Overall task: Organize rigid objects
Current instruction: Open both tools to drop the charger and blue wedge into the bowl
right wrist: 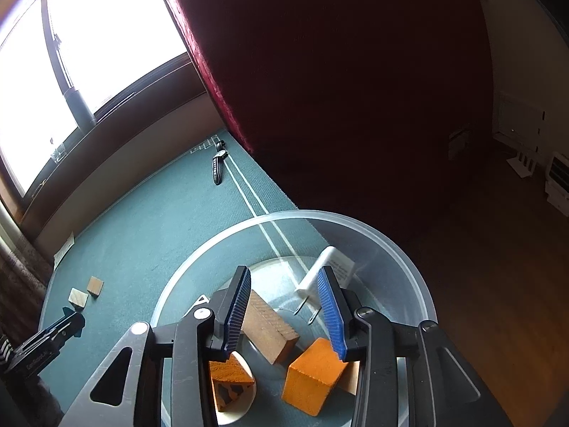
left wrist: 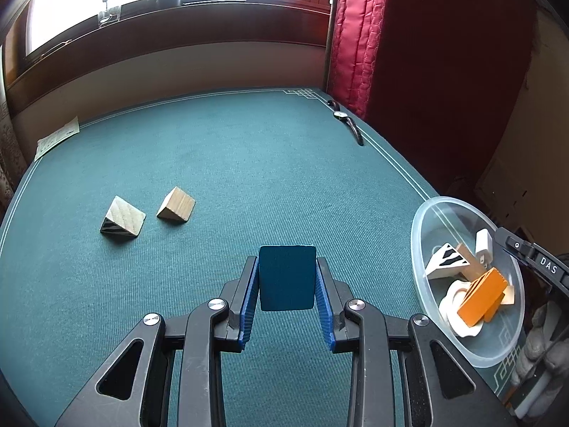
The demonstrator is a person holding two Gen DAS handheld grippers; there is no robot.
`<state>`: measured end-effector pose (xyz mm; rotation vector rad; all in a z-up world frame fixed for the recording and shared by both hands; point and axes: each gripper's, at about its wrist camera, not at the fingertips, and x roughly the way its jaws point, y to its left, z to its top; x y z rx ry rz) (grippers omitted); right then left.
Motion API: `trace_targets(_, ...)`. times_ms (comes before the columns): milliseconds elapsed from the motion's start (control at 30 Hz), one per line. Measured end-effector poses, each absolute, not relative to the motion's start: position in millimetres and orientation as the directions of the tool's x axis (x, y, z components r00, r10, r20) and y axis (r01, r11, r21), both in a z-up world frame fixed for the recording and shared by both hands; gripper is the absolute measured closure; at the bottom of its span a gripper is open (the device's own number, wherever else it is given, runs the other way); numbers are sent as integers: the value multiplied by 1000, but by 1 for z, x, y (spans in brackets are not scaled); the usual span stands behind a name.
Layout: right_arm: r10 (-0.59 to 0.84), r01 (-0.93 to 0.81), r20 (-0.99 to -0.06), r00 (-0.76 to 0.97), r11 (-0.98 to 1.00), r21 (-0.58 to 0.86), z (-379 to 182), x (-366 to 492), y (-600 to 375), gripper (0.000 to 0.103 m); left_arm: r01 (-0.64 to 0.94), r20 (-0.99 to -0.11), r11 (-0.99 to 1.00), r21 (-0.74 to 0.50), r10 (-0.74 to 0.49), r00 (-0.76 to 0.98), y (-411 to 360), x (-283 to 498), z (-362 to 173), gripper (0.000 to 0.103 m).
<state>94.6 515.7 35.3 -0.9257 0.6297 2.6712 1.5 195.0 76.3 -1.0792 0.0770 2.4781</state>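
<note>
My left gripper [left wrist: 287, 267] is shut on a dark teal block [left wrist: 287, 277], held just above the green table [left wrist: 249, 163]. Two wooden wedge blocks lie to its far left: a pale one with black stripes [left wrist: 122, 221] and a brown one [left wrist: 176, 204]; both show small in the right wrist view [right wrist: 79, 298] [right wrist: 95, 285]. A clear plastic bowl [left wrist: 426, 220] at the table's right edge holds an orange block [left wrist: 482, 297], a wooden block [right wrist: 272, 331] and a white plug [right wrist: 322, 272]. My right gripper [right wrist: 284, 291] is open and empty, hovering over the bowl [right wrist: 409, 267].
A wristwatch [left wrist: 346, 119] lies at the table's far right corner beside a red curtain [left wrist: 355, 35]. A paper slip [left wrist: 57, 137] lies at the far left edge. The floor drops away right of the bowl.
</note>
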Motion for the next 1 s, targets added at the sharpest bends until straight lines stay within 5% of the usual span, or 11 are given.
trace_targets(833,110,-379,-624,-773,-870,316,34,100,523,49,-662,-715,-735,-147,542,-442,297,44,78,72)
trace_targets(1000,109,-378,-622,-775,-869,319,35,100,523,48,-677,-726,-715,-174,558,-402,308,46,70,63)
